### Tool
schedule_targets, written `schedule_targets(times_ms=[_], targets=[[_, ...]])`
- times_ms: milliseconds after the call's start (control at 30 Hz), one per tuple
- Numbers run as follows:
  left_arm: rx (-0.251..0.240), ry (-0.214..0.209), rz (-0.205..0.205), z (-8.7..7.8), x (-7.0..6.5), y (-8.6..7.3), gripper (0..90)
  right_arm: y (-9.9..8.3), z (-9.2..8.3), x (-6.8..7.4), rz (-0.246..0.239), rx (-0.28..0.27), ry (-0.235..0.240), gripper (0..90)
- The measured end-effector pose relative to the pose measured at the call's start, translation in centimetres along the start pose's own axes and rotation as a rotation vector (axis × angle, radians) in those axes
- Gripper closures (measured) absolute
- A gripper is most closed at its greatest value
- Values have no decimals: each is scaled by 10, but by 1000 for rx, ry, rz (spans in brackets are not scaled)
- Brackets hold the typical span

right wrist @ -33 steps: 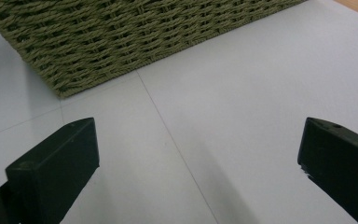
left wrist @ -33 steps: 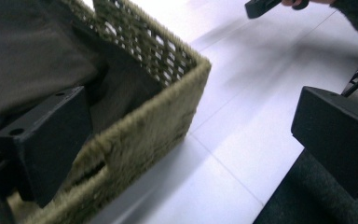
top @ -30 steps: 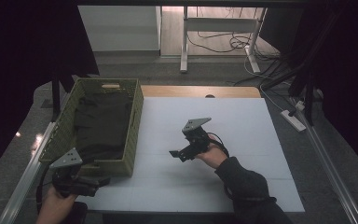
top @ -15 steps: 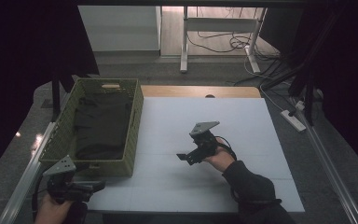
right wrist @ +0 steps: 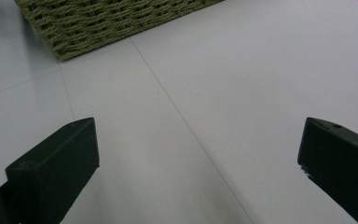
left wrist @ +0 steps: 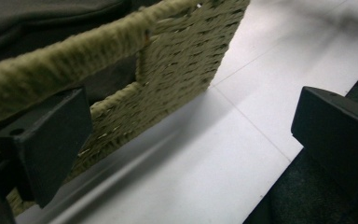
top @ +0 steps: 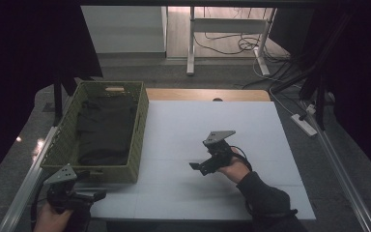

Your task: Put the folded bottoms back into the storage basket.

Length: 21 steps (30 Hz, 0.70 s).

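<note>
A green woven basket [top: 140,128] stands at the left of the white table [top: 207,125], with dark folded cloth [top: 105,128] inside it. My left gripper [top: 94,195] hovers at the table's near left corner, just in front of the basket, jaws wide apart and empty. In the left gripper view the basket wall [left wrist: 186,56] looms close ahead, its rim [left wrist: 74,56] at jaw height. My right gripper [top: 197,167] is held low over the table's middle, open, pointing left toward the basket. The right gripper view shows bare table between its jaws and the basket's corner [right wrist: 102,23] farther off.
A wooden strip [top: 207,94] edges the table's far side. Metal rails [top: 26,181] run along both sides of the table. Cables and a power strip [top: 304,124] lie on the floor at the right. A desk frame [top: 222,29] stands beyond.
Both grippers have drawn back toward the person: the left from beside the basket's near wall to the table's corner, the right nearer and slightly rightward. Both stay open.
</note>
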<state>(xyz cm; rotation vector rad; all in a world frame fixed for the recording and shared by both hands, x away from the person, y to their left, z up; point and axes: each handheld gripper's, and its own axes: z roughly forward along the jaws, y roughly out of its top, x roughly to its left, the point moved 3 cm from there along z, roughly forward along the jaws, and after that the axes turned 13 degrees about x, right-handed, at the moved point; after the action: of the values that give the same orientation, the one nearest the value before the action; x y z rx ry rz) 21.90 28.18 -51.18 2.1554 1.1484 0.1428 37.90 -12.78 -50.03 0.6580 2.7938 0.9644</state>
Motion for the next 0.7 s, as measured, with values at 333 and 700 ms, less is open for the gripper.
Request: schedule_targets(times_ms=[333,700], targets=[[-16,31,-25,1,11,-8,0,-12,-6,-1,16,4,-10,0],[-20,17,-59,1,15,-8,0,-25,-10,-3,15,24,-43,0]])
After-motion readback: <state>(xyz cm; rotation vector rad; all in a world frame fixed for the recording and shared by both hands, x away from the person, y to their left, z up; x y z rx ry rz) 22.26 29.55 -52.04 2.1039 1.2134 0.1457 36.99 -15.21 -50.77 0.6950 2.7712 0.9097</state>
